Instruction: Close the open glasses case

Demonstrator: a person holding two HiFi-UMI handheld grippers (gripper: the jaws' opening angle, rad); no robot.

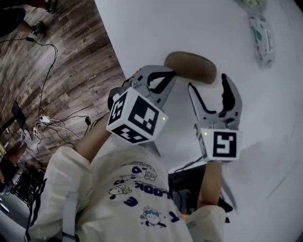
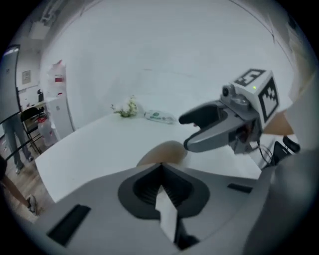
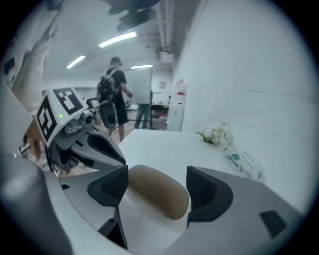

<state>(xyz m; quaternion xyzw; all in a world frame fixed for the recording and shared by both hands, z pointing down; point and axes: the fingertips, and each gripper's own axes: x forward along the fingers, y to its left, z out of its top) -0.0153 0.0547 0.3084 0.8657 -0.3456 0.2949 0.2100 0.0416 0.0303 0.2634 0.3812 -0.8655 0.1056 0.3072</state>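
Observation:
A brown oval glasses case [image 1: 190, 66] lies on the white table [image 1: 265, 108] with its lid down. My left gripper [image 1: 166, 78] hovers just left of it, jaws shut with nothing between them. My right gripper [image 1: 208, 85] hangs open just on the near side of the case, not touching it. In the left gripper view the shut left gripper [image 2: 160, 167] points at the case [image 2: 167, 151], and the right gripper [image 2: 185, 132] shows at the right. In the right gripper view the case [image 3: 158, 195] appears between the wide-apart jaws of the right gripper [image 3: 157, 187]; the left gripper [image 3: 102, 147] is at the left.
A white-and-green tissue packet [image 1: 262, 40] and a small bunch of white flowers [image 1: 251, 4] lie at the table's far side. The table edge runs along the left, with wooden floor and cables [image 1: 47, 120] beyond. A person [image 3: 117, 97] stands far off.

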